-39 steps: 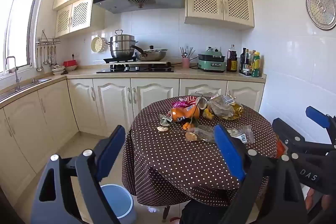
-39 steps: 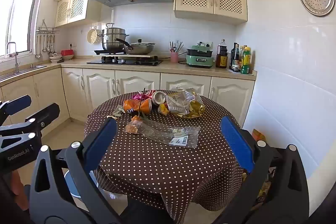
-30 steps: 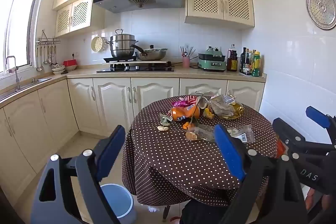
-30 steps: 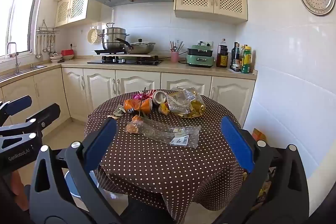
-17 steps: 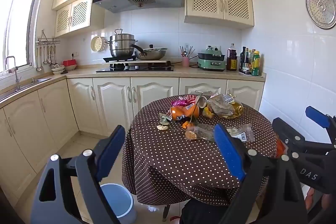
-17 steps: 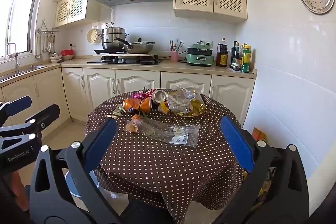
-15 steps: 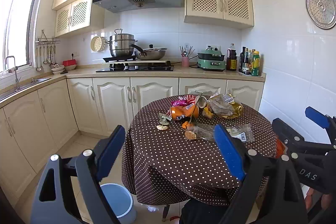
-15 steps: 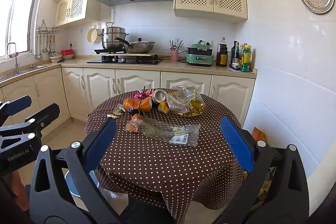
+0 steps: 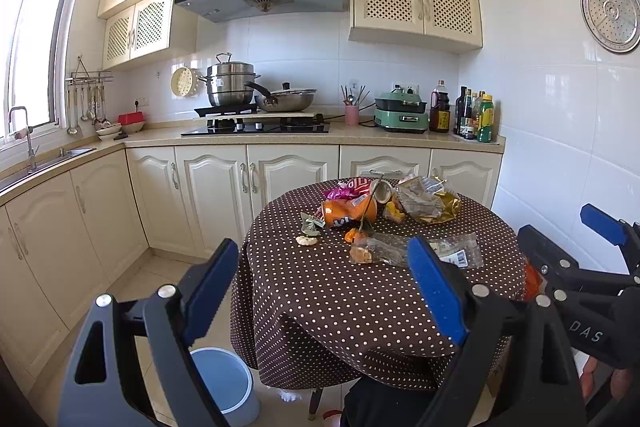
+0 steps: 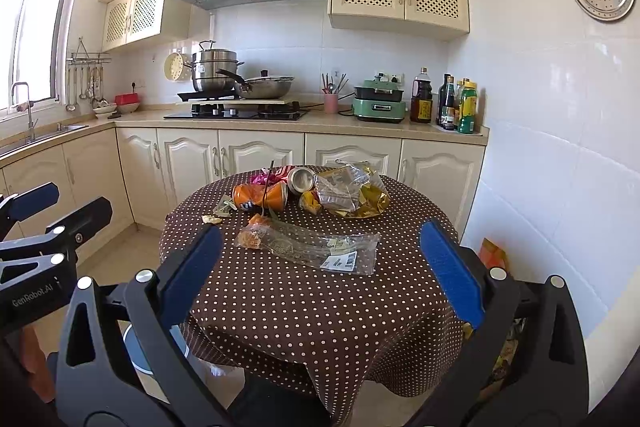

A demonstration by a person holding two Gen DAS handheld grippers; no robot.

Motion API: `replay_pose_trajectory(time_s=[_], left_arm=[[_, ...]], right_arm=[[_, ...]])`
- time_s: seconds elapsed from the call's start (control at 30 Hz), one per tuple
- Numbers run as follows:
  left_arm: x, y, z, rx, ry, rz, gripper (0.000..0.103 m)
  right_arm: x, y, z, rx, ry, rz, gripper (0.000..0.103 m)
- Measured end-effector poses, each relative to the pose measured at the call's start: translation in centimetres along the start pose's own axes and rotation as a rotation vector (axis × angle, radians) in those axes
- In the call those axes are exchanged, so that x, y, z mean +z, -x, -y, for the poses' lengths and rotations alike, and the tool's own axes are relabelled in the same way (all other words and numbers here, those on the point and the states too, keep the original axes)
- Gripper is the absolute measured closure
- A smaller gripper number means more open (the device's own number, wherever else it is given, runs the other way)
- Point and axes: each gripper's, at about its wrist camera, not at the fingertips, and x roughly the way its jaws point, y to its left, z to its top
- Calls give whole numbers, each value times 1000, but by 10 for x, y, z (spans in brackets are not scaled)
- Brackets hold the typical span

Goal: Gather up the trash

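Two tools are hanging in front of me, short of the desk, and almost nothing is changing between the earlier views and this one: the scene is only drifting by a hair, so I am judging that the collecting is not yet begun and I am merely settling before the first reach. My left tool [image 9: 320, 291] is standing with its blue pads spread wide and nothing between them, and my right tool [image 10: 320, 267] is gaping just as wide and just as empty; both are pointing level toward the kitchen wall, held side by side, each showing at the edge of the other's view. Below the left tool a blue bin [image 9: 224, 383] is waiting on the floor, just beside the hanging edge of the dotted cloth. Past the pads, the round desk [image 10: 288, 311] is carrying all the trash: nearest me a clear plastic wrapper [image 10: 312, 245] with a barcode label is lying flat, with orange scraps at its left end. Behind it a crushed orange can [image 10: 260, 197] is lying on its side, a silver can [image 10: 302, 179] just beyond, and a crumpled gold-and-clear bag [image 10: 352, 193] to their right. Small scraps [image 10: 218, 213] are sitting left of the orange can. I am thinking the wrapper is the easiest first grab for the right tool.
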Motion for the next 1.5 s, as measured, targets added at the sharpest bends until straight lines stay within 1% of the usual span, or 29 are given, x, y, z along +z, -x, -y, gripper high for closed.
replay_pose_trajectory(time_s=[1.07, 1.33, 1.4, 1.5], left_arm=[[2, 0, 1, -4, -6, -12, 18], [1, -4, 1, -5, -11, -23, 18], [0, -7, 1, -6, -13, -31, 18], [-1, -14, 2, -10, -16, -52, 18]], right_arm=[[-3, -4, 3, 8, -18, -17, 6], [-5, -13, 6, 28, -45, -37, 6], [-6, -16, 8, 24, -51, -43, 6], [-9, -24, 11, -5, -51, -45, 6]])
